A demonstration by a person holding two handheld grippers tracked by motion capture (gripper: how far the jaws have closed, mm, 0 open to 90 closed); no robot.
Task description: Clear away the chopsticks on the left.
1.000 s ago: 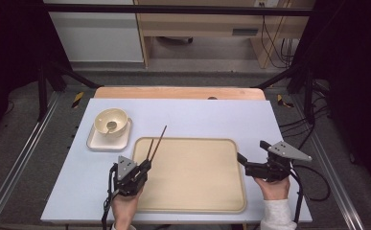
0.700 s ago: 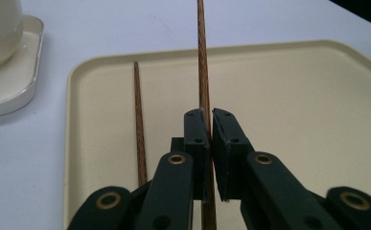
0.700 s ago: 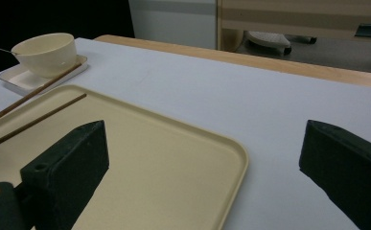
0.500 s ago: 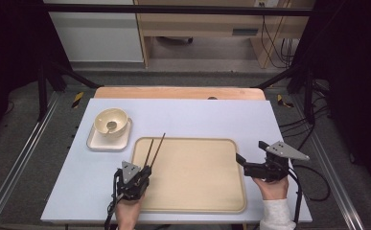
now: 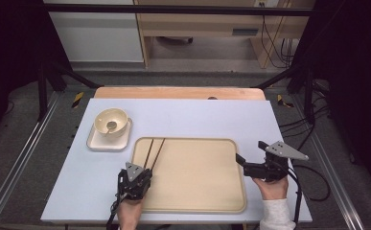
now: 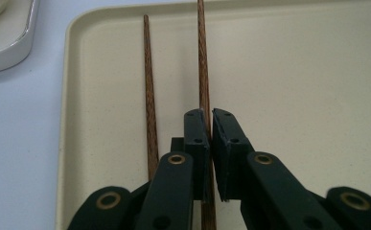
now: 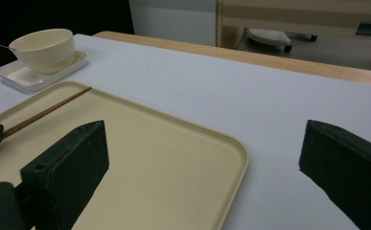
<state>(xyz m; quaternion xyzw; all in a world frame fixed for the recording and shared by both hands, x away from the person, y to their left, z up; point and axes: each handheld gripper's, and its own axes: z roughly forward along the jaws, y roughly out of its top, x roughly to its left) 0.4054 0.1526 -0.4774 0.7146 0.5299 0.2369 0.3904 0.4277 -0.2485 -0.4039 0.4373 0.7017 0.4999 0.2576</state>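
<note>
At the near left corner of the beige tray [image 5: 197,191], the left gripper [image 6: 208,125] has its jaws clenched on one of the two wooden chopsticks [image 6: 202,62]. In the left gripper view this stick passes between the two black pads and runs on toward the far edge of the tray. The second chopstick [image 6: 149,96] lies flat on the tray just beside the held one, on the side of the tray's left rim, and the jaws do not touch it. In the high view both sticks lie along the left edge of the tray, and their far tips almost reach its far left corner.

The right gripper [image 5: 244,162] is beside the right edge of the tray, above the tabletop [image 5: 212,120], with its jaws released and wide apart, grasping nothing.

Near the far left corner of the tray, on the tabletop, a cream bowl [image 5: 110,122] stands on a small white dish [image 5: 97,143].
</note>
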